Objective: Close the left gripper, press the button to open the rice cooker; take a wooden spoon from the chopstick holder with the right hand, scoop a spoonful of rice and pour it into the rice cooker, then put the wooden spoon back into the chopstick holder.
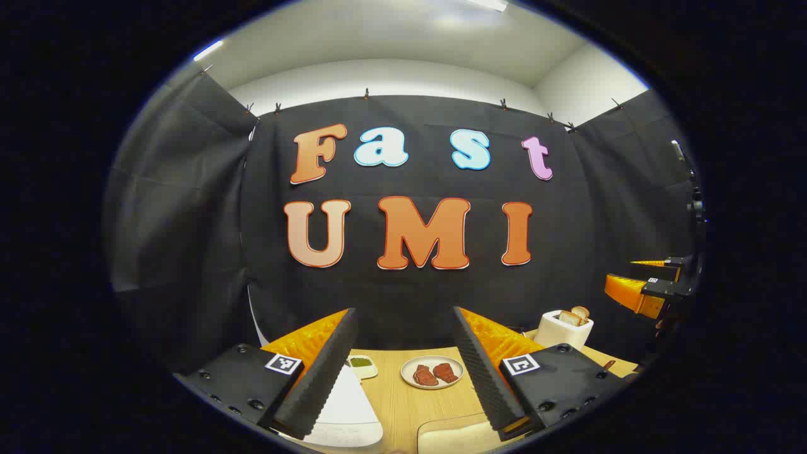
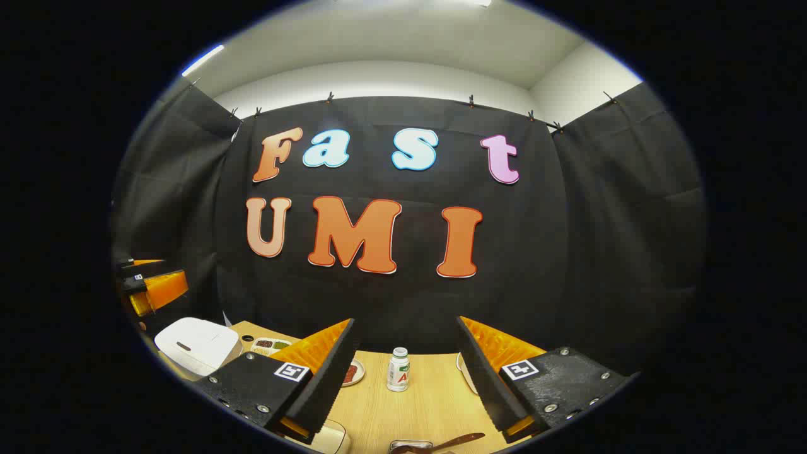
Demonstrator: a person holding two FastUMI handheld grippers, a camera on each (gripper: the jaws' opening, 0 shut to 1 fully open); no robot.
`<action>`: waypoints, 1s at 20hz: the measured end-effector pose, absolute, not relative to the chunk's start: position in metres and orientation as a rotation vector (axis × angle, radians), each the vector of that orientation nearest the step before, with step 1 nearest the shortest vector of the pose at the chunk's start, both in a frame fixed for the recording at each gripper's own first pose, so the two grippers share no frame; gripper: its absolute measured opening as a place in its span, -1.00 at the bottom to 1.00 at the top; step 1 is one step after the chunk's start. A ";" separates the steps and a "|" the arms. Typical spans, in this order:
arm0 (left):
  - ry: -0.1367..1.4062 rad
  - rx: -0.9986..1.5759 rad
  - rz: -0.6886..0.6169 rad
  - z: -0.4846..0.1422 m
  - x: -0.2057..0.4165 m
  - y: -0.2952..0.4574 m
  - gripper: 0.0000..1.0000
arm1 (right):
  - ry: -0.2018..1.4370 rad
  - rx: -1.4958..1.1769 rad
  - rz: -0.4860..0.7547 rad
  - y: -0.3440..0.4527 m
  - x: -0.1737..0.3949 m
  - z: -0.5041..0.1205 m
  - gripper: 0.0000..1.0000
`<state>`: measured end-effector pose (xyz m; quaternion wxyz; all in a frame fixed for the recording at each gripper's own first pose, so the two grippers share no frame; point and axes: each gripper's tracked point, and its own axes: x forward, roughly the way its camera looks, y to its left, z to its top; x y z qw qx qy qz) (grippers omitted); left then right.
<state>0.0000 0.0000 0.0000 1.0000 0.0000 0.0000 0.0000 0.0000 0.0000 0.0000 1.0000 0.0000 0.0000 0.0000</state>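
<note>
Both the left hand-held gripper [image 1: 403, 340] and right hand-held gripper [image 2: 406, 350] are wide apart above the light wooden bench [image 2: 429, 397], near the closed white rice cooker [image 2: 195, 343].

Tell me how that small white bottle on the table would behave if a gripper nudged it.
The bottle stands upright, tall for its narrow base, so a push near the cap would probably tip it. Being round, it would likely roll across the smooth wooden table afterwards. It looks like plastic, so probably light and sturdy.
</note>
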 end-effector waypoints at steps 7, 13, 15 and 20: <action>0.004 -0.029 0.003 0.007 -0.001 -0.014 1.00 | 0.007 -0.074 -0.033 -0.029 -0.013 -0.009 0.91; -0.003 -0.009 0.002 0.010 -0.004 -0.019 0.96 | 0.000 -0.050 -0.052 -0.037 -0.023 -0.006 0.91; -0.005 -0.003 0.007 0.010 -0.004 -0.020 1.00 | 0.002 -0.047 -0.057 -0.039 -0.026 -0.008 0.91; -0.011 0.028 0.023 0.011 -0.006 -0.022 1.00 | 0.017 -0.041 -0.066 -0.042 -0.031 -0.015 0.91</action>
